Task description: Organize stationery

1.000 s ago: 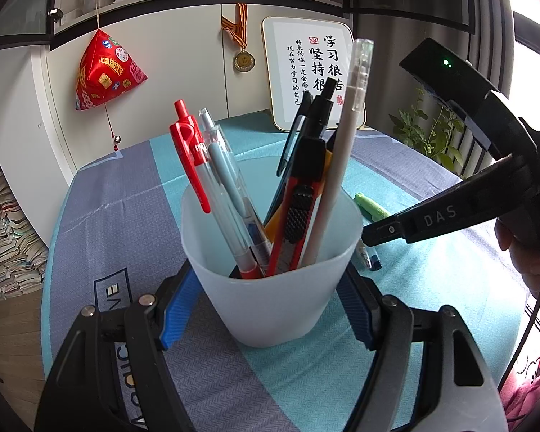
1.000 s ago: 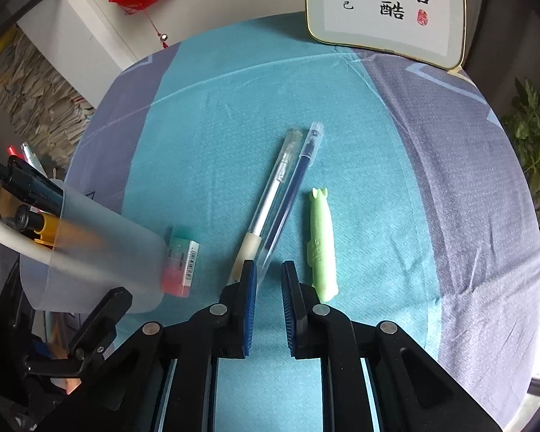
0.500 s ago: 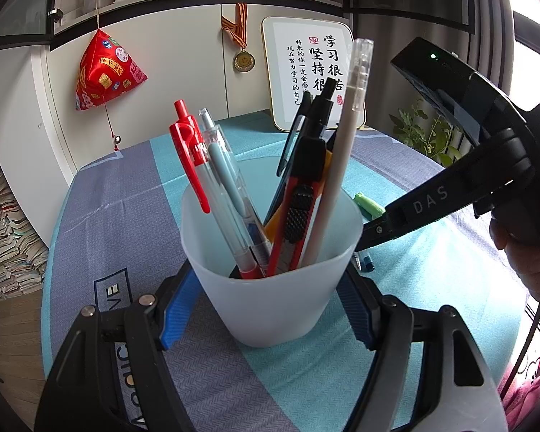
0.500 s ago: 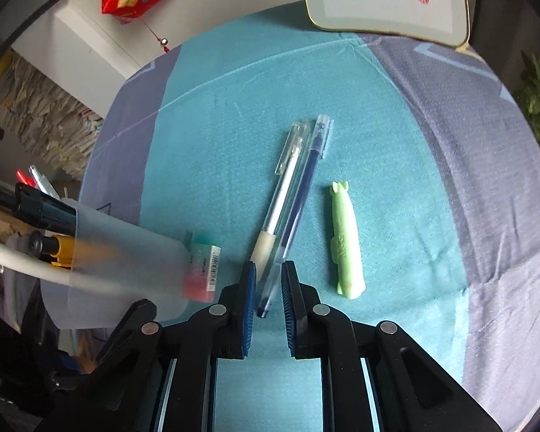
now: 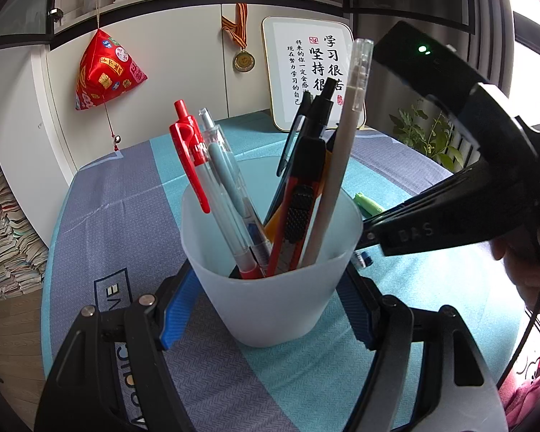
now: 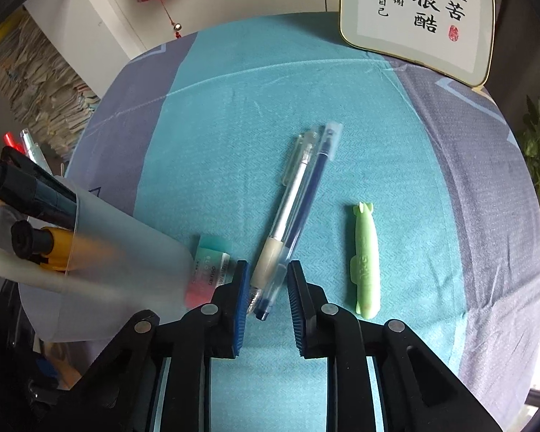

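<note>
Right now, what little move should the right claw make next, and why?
Probably lower the right claw and pinch the clear blue-ink pen. Its jaws have just been closing and stand narrowly apart around that pen's tip and the white-gripped pen, gripping nothing; the frosted white cup waits nearby.

On my left tongs [image 5: 271, 306] I see black plastic arms with ribbed blue pads [image 5: 178, 311], silver round screws at the pivots, and long slots cut through the wide black frame. My right tongs [image 6: 268, 298] are built the same way: black arms, blue ribbed pads, silver screws. From the left camera, their black body shows raised "DAS" lettering, a green light and a thin black cable
</note>
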